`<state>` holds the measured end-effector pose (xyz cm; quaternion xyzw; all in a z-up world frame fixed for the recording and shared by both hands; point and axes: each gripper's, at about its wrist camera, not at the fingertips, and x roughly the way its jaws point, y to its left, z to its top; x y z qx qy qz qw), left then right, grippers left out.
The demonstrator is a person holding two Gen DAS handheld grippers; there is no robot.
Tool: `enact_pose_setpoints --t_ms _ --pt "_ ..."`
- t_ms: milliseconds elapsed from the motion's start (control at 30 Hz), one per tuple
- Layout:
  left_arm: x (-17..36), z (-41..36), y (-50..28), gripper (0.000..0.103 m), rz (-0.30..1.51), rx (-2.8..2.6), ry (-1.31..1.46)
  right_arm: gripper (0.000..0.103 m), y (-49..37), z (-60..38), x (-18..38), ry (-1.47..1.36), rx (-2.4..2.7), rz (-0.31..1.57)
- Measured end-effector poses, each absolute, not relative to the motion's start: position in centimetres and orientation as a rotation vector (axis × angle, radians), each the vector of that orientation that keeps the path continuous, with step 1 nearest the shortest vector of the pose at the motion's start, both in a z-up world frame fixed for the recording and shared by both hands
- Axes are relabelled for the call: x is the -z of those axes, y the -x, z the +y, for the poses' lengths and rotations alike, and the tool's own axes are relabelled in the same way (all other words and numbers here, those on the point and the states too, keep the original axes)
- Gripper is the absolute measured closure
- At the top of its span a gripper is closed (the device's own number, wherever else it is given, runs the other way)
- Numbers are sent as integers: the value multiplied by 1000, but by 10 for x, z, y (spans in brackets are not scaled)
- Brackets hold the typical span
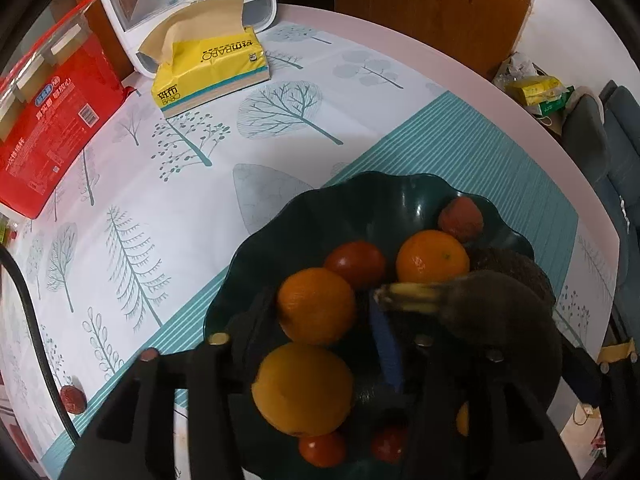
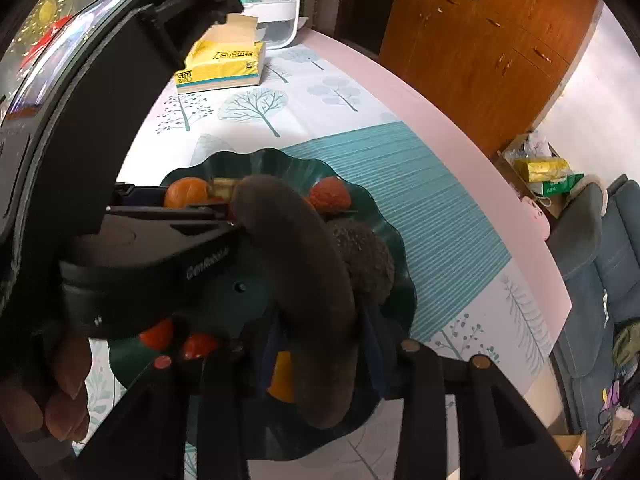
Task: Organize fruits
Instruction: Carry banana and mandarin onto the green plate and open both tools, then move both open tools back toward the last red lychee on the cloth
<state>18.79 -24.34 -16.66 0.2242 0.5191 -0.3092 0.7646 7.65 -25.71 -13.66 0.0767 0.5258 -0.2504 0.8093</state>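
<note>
A dark green wavy bowl (image 1: 360,192) holds oranges (image 1: 316,304), tomatoes (image 1: 355,262), a reddish wrinkled fruit (image 1: 460,218) and a dark avocado (image 1: 516,268). My left gripper (image 1: 324,340) hovers over the bowl with its fingers spread either side of an orange (image 1: 304,388); whether they press it is unclear. My right gripper (image 2: 320,344) is shut on a dark brown overripe banana (image 2: 304,280), held over the bowl (image 2: 304,160). The banana's yellow stem end (image 1: 408,298) shows in the left wrist view. The left gripper body (image 2: 160,248) fills the left of the right wrist view.
A yellow tissue box (image 1: 212,72), a red package (image 1: 52,128) and a white appliance (image 1: 184,4) stand at the table's far side. A small red fruit (image 1: 73,399) lies on the tablecloth at left. Wooden cabinets (image 2: 480,48) and a blue sofa (image 2: 600,280) lie beyond the table edge.
</note>
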Motion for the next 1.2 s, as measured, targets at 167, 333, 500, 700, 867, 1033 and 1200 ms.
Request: enact_pose_setpoints --t_ms 167,333,500,700,867,1033,1200 --pt "154 -237 -178 34 1083 655 -517 54 -72 -251 129 -147 513 1081" --pt "133 -219 -172 20 1062 635 -491 46 -64 -249 113 -152 511 1037" --pt "107 -190 -167 12 1055 651 -399 45 -56 -248 97 -177 522 1019" --pt "74 -145 -154 10 1025 660 -348 45 -48 -227 71 -151 508 961" --pt "49 -101 -143 9 997 665 -300 46 -44 -195 54 -89 490 935" --pt "24 -41 -134 7 964 626 -247 46 -43 -164 34 -79 448 900" --pt "1 27 -134 2 911 543 -205 46 -43 -144 17 -128 398 863"
